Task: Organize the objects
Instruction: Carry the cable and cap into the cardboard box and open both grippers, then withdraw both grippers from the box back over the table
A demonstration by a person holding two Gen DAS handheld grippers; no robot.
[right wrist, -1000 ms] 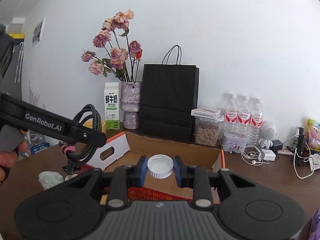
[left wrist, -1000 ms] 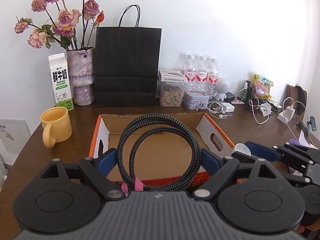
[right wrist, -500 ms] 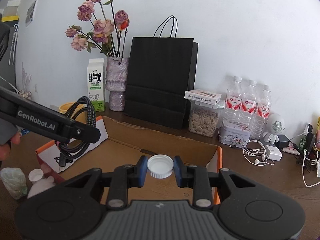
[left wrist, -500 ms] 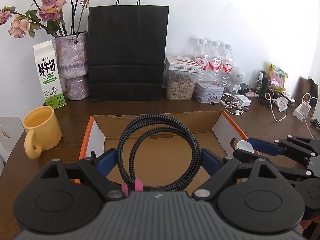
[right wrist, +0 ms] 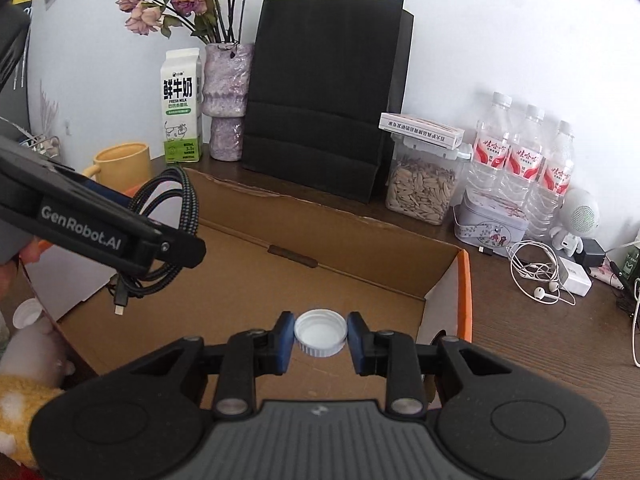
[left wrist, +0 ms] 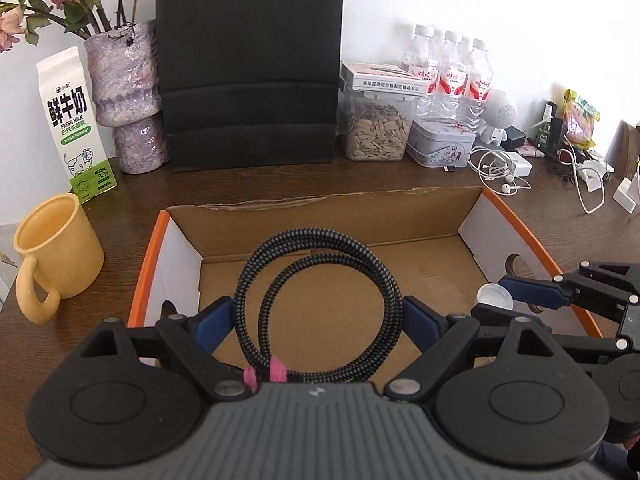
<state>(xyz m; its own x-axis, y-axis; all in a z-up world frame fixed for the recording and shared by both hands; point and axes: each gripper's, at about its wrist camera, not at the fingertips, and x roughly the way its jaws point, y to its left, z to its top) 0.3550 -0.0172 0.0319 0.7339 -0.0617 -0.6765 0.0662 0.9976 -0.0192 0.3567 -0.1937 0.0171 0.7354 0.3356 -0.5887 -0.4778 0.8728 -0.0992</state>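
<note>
Presently we find the left tool (left wrist: 318,316) spread wide yet bearing on the coiled cable (left wrist: 320,300), and the right tool (right wrist: 320,338) pinching the white bottle cap (right wrist: 320,332), both held above the open cardboard box (left wrist: 320,208) on the counter (left wrist: 120,208). We judge each item should be lowered close to the box floor before release. We advise setting them apart, cable left and cap right.

Open cardboard box (left wrist: 360,208) with bare floor, yellow mug (left wrist: 56,248) at its left, black paper bag (left wrist: 250,64) and seed jar (left wrist: 378,128) crowding the counter (left wrist: 132,200) behind
</note>
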